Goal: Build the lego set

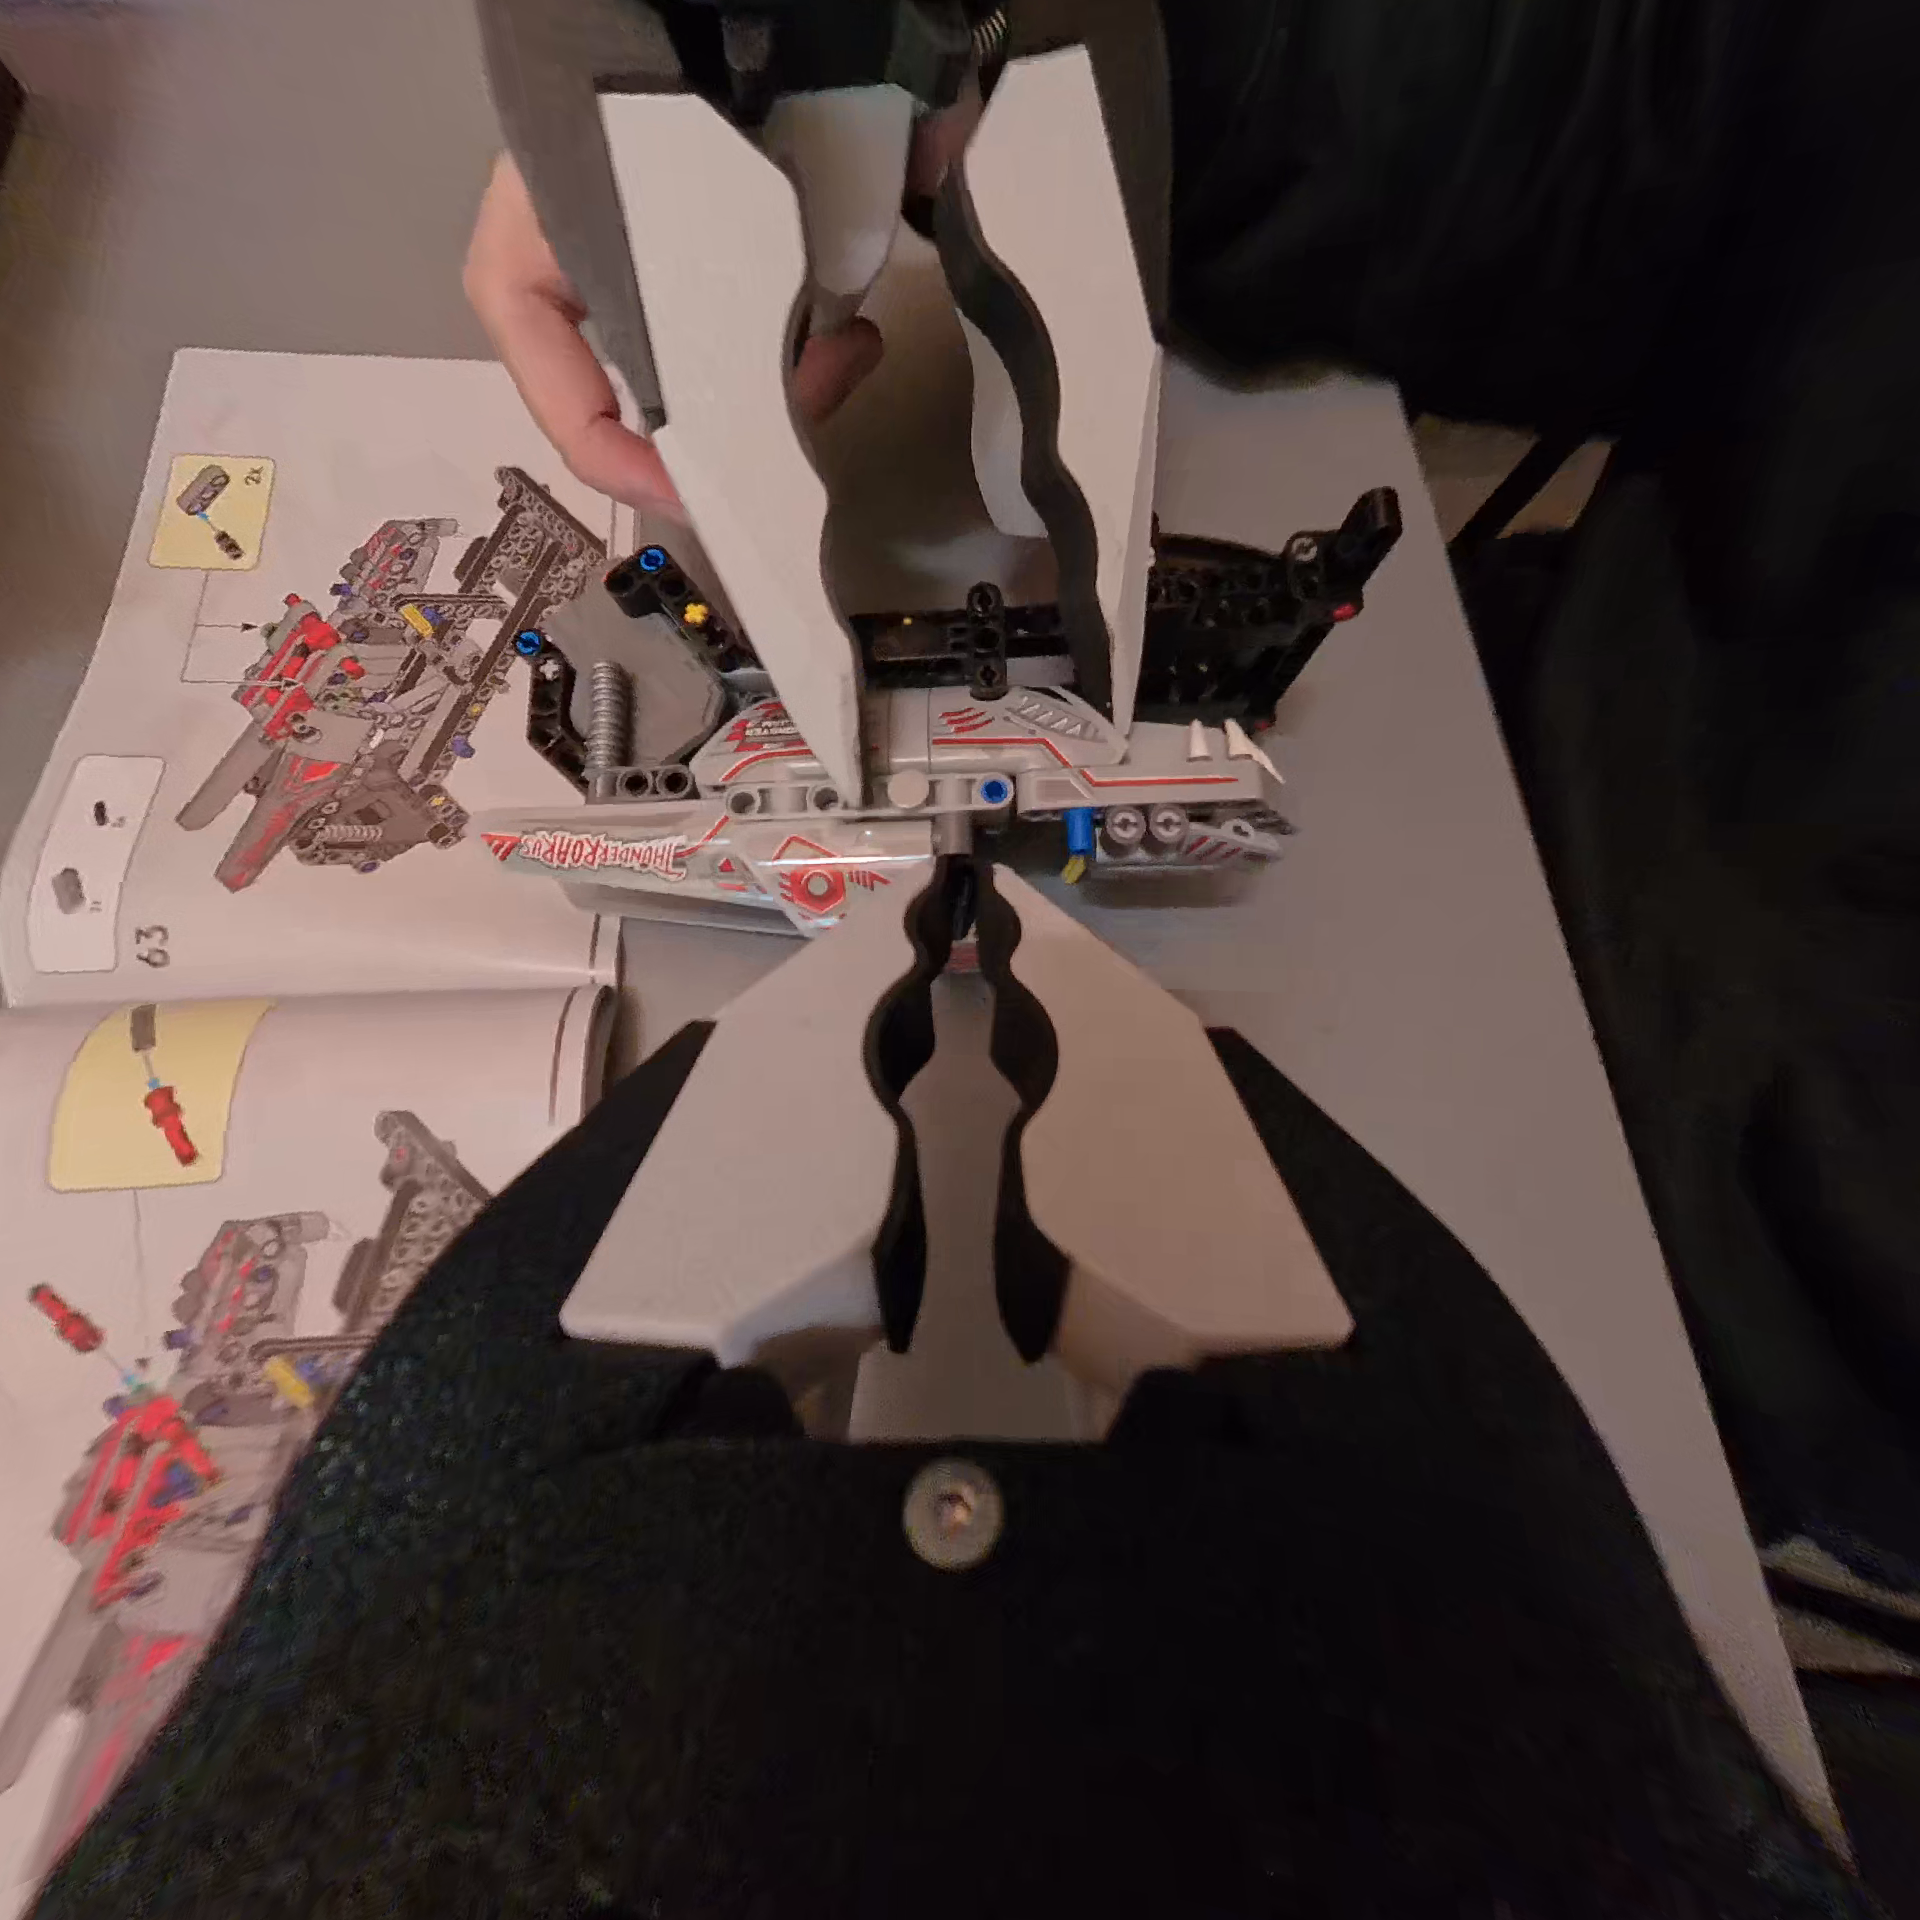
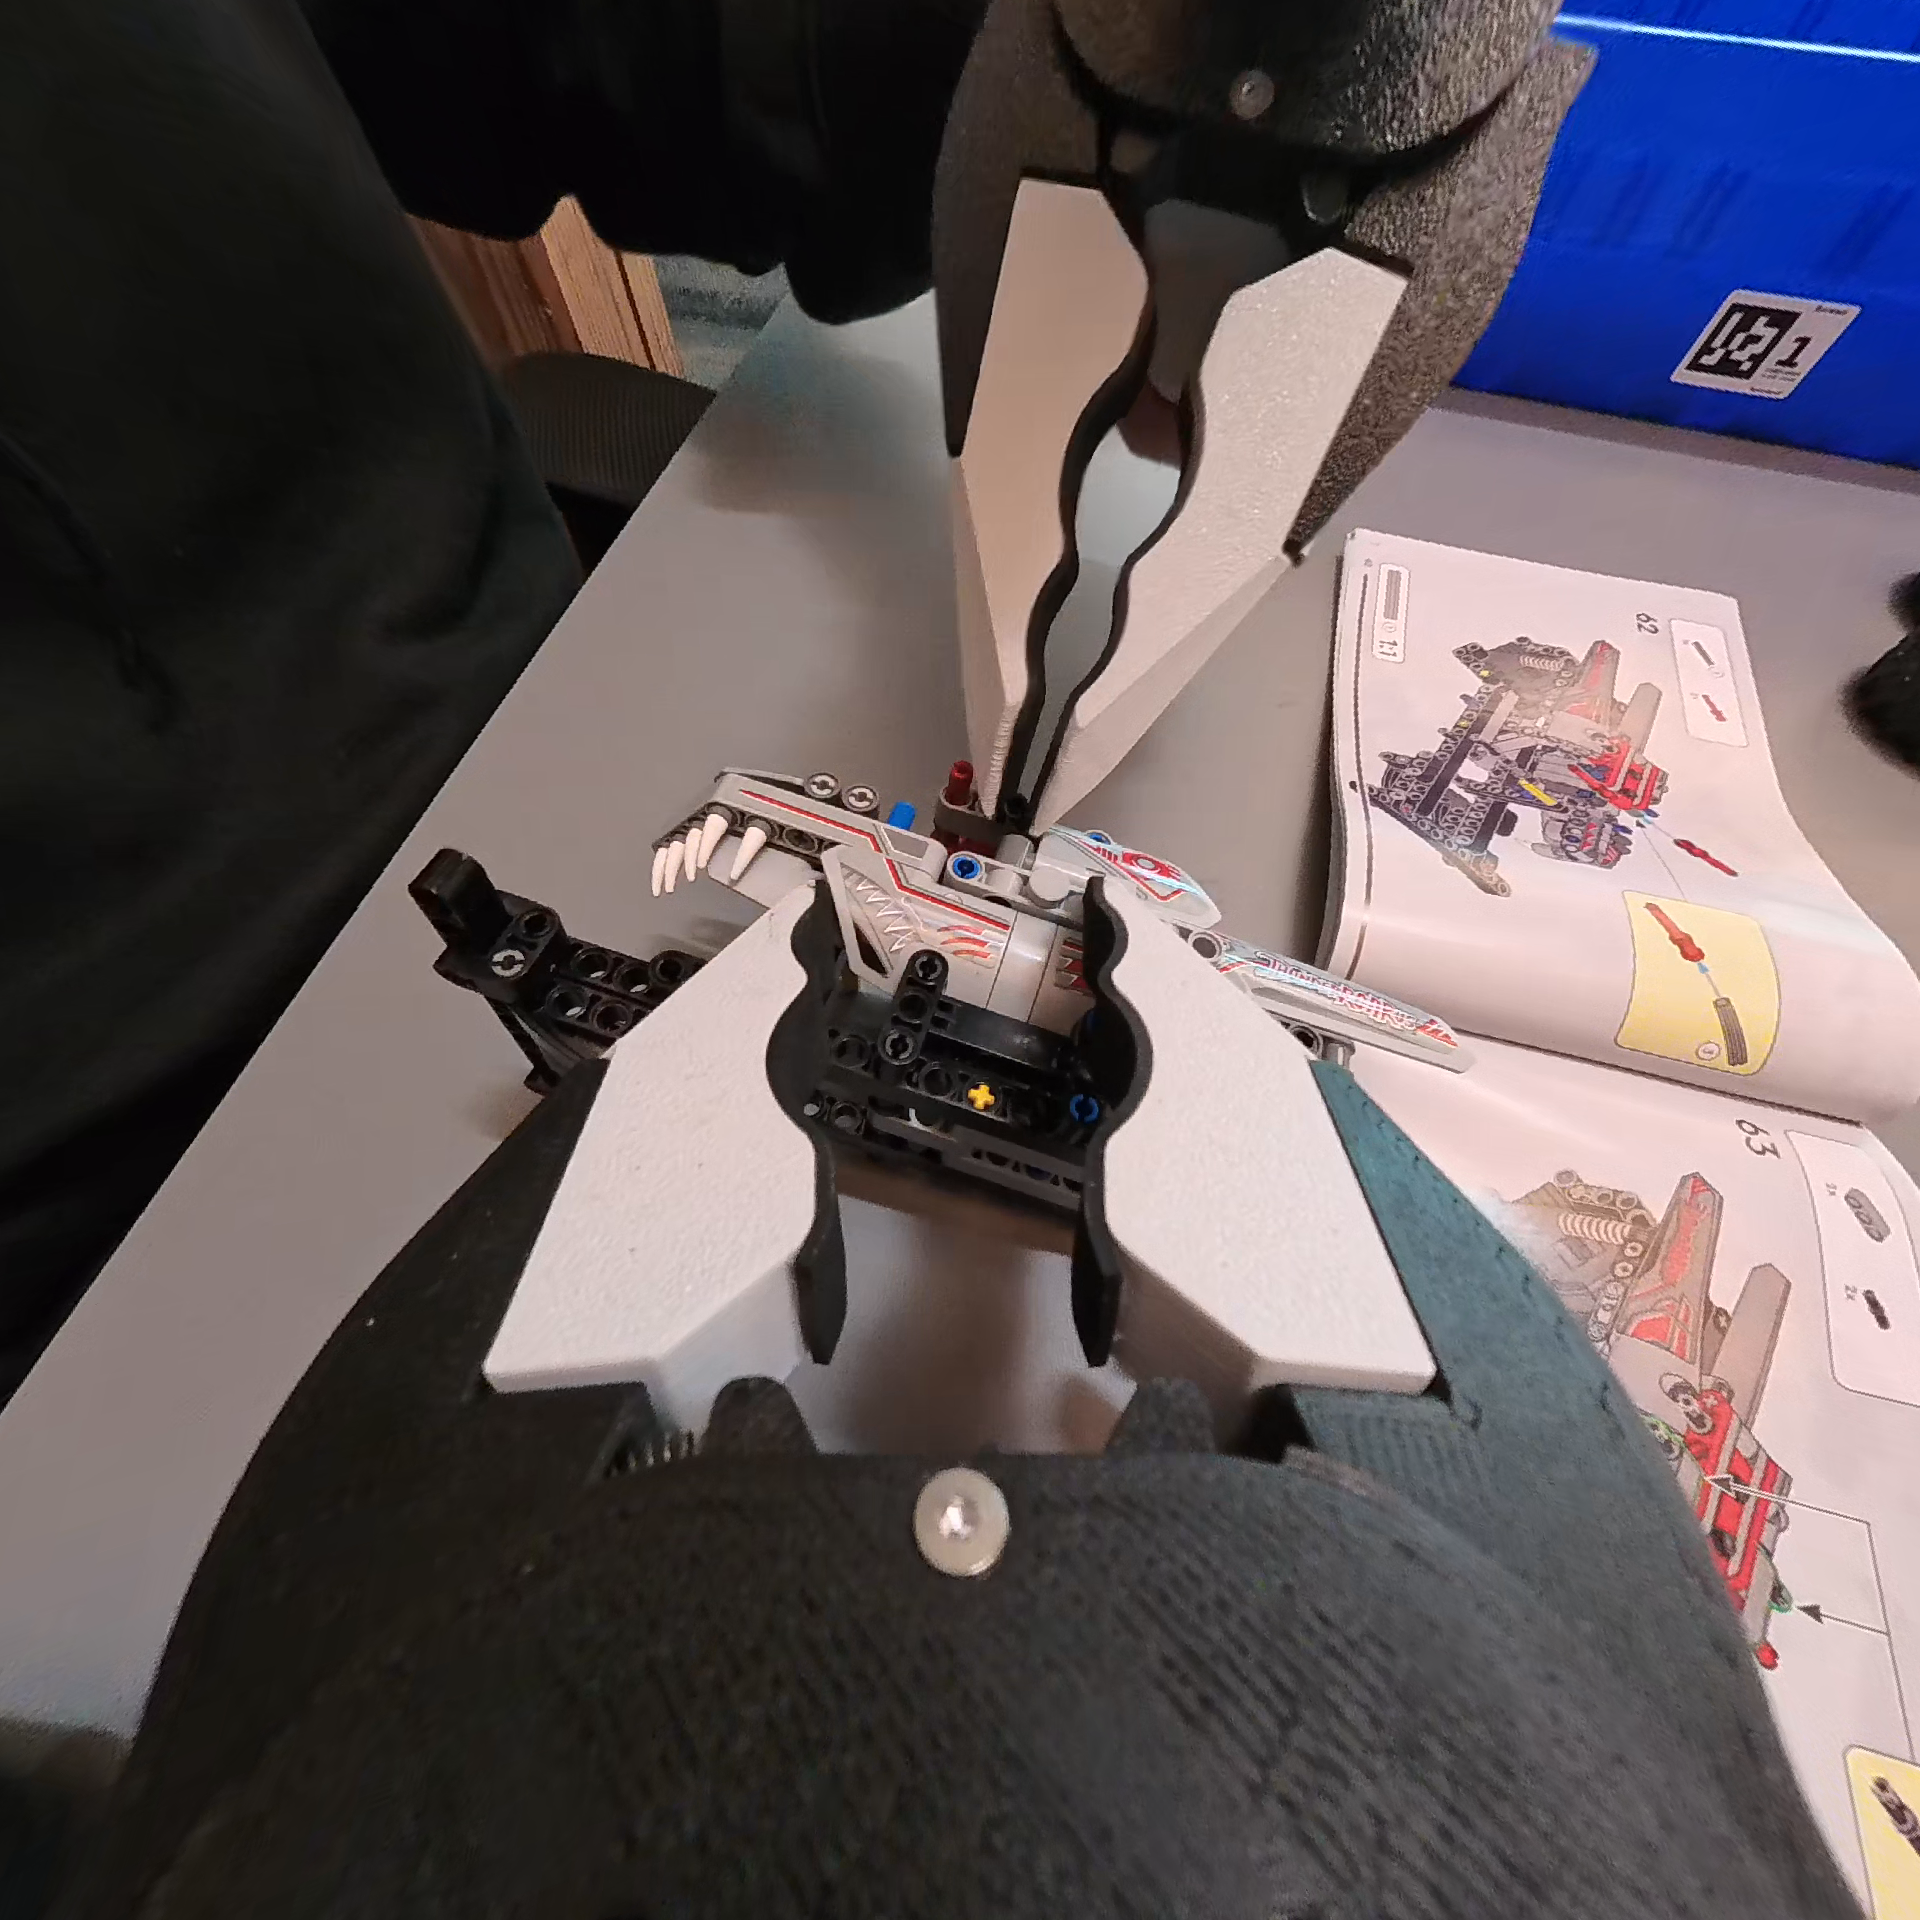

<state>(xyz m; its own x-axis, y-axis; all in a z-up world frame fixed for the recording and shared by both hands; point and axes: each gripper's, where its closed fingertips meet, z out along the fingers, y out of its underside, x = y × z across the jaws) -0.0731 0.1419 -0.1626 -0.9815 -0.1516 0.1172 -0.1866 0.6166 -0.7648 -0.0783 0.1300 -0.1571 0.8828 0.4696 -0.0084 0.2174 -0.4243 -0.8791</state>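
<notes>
The lego model (image 1: 977, 738), a grey body with red-striped panels, white teeth and a black beam frame, stands on the grey table (image 1: 1371, 1039). My right gripper (image 1: 987, 748) reaches in from the far side and is shut on the model's middle, one finger on each side. In its own view the right gripper (image 2: 958, 925) straddles the model (image 2: 966, 966). My left gripper (image 1: 961, 899) is shut on a small black part (image 1: 958, 883) at the grey connector on the model's near side. It also shows in the right wrist view (image 2: 1023, 810), beside a red pin (image 2: 961, 774).
An open instruction booklet (image 1: 312, 675) lies left of the model; it also shows in the right wrist view (image 2: 1558, 779). A blue bin (image 2: 1714, 208) stands behind it. The table edge (image 2: 582, 582) runs close to the model, with a person in dark clothing beyond. A hand (image 1: 540, 343) holds the right gripper. Less than 4 cm separates the two grippers' tips.
</notes>
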